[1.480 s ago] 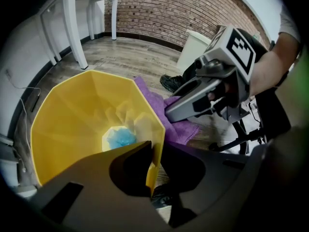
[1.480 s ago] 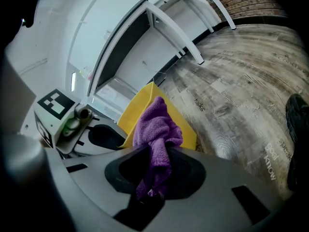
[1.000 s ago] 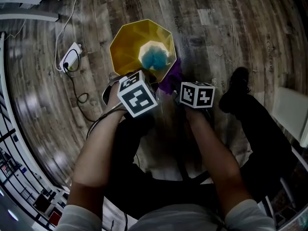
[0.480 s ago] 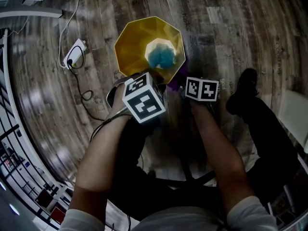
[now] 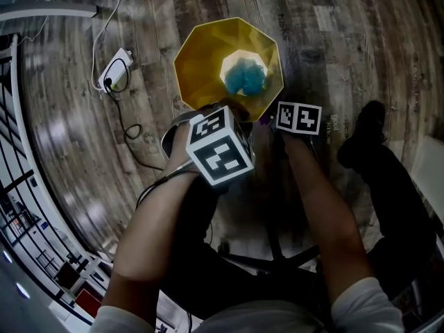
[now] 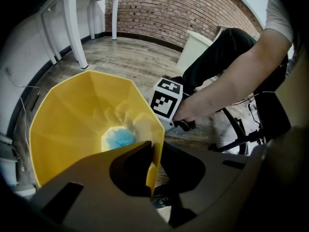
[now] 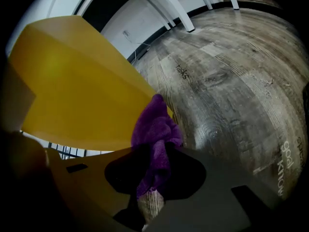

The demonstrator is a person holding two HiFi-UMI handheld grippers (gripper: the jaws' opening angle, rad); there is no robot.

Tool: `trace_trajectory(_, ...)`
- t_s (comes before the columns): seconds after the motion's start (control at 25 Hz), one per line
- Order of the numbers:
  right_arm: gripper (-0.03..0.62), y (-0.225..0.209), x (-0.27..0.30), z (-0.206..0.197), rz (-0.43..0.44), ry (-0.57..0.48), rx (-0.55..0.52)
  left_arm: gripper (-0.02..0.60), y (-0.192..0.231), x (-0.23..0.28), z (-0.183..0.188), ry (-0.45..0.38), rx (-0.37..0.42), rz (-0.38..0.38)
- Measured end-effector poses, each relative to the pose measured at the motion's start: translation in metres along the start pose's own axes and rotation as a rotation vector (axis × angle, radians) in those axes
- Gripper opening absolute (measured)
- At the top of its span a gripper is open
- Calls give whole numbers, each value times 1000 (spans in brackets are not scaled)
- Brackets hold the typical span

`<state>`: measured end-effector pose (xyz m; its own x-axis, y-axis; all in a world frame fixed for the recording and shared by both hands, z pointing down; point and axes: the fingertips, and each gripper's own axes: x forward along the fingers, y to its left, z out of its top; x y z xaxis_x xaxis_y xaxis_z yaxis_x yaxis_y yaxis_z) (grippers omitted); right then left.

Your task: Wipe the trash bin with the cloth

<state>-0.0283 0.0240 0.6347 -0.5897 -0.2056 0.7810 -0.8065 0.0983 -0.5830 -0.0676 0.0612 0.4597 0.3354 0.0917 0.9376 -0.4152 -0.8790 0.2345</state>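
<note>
With the left gripper [image 6: 153,151] clamped on the trash bin's [image 6: 72,115] 6 o'clock rim, the right gripper [image 7: 157,153], clenching the cloth [image 7: 155,124], should press flat.

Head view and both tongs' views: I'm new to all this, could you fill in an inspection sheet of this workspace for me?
Surface: wood plank floor; no table seen.
Job's things: yellow trash bin stands upright on the floor; purple cloth hangs at its outer wall.
Clutter: a blue crumpled thing lies at the bin's bottom; what it is cannot be told.
Tongs: left tongs shut on the bin's rim, one jaw inside, one outside; right tongs shut on the cloth.
Cables: white plug box with a white cable and a black cable on the floor.
Surroundings: brick wall, white table legs, the person's dark shoe.
</note>
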Motion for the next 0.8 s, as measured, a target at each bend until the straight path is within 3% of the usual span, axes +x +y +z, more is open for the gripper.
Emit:
trace_trajectory(0.56,89,-18,51,-5,-42,121,-95,49,-2,1,-2,-14,-27,12)
trace_trajectory(0.8,89,-29,40,-2,-60,76,-60,51,2,2,-4,-19,-42,17)
